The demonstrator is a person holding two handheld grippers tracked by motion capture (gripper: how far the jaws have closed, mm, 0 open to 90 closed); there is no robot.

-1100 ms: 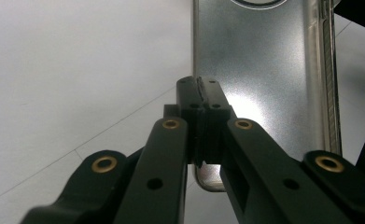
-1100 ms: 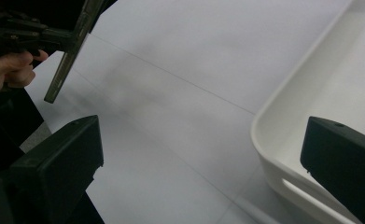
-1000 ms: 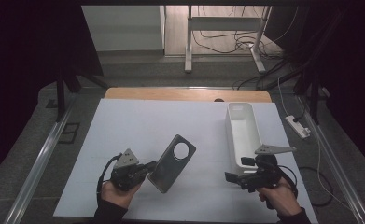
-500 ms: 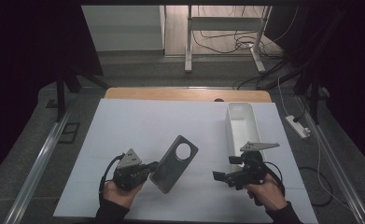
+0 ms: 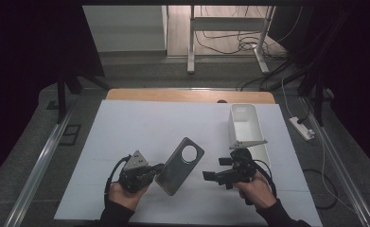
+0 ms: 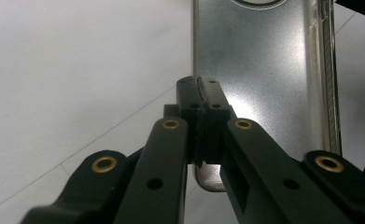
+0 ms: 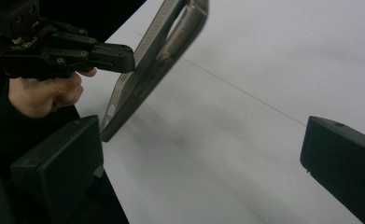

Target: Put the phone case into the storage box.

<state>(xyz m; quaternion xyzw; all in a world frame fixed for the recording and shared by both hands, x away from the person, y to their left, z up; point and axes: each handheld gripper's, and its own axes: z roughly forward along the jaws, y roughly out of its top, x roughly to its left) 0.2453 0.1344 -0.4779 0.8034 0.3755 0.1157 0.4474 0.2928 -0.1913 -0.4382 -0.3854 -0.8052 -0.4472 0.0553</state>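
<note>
Grey clear-rimmed phone case with round camera hole (image 5: 180, 165) already lifted off white table sheet (image 5: 140, 127), clamped in left gripper (image 5: 160, 168). Right gripper (image 5: 207, 177), jaws spread wide, at three o'clock, not yet gripping; handover or fitting left.

Phone case (image 5: 180, 165) grey, seemingly metallic; tray (image 5: 246, 127) white; tools black.

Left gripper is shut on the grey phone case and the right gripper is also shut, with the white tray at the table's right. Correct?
Not quite: the right gripper is open, its jaws wide apart in the right gripper view. The left gripper is shut on the phone case, and the white tray is at the right.
</note>
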